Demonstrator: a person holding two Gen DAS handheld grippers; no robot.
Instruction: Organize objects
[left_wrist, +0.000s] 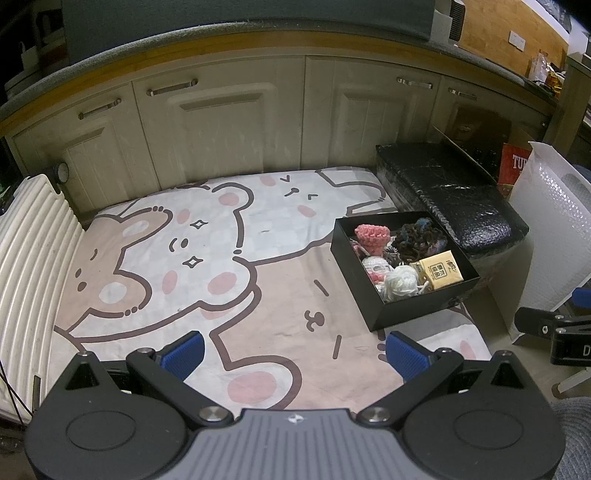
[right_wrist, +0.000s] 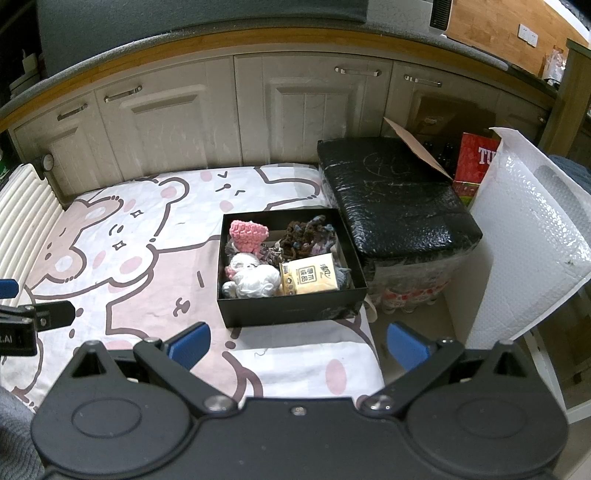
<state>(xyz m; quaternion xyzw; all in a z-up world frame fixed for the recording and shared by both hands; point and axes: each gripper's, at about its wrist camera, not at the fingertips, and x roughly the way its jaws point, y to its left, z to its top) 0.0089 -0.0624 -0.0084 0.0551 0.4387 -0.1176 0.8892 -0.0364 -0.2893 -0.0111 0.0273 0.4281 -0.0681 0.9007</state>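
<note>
1. Cartoon-bear mat (left_wrist: 155, 258) covers the floor, and both tools hang over its near edge.
2. Left gripper (left_wrist: 293, 356) is spread wide, blue pads (left_wrist: 183, 354) gripping nothing.
3. Right gripper (right_wrist: 299, 349) is the same story, fingers wide apart and empty.
4. Past them, the black box (right_wrist: 288, 314) sits on the mat's right side, packed: a pink crochet piece (right_wrist: 248, 233), dark yarn (right_wrist: 308, 236), white yarn (right_wrist: 256, 282) and a tan tissue pack (right_wrist: 308, 278).
5. Just beside it stands a black wrapped bundle (right_wrist: 399, 199), with a white bubble mailer (right_wrist: 532, 236) upright further right.
6. Cream cabinets (left_wrist: 229, 125) close off the back.
</note>
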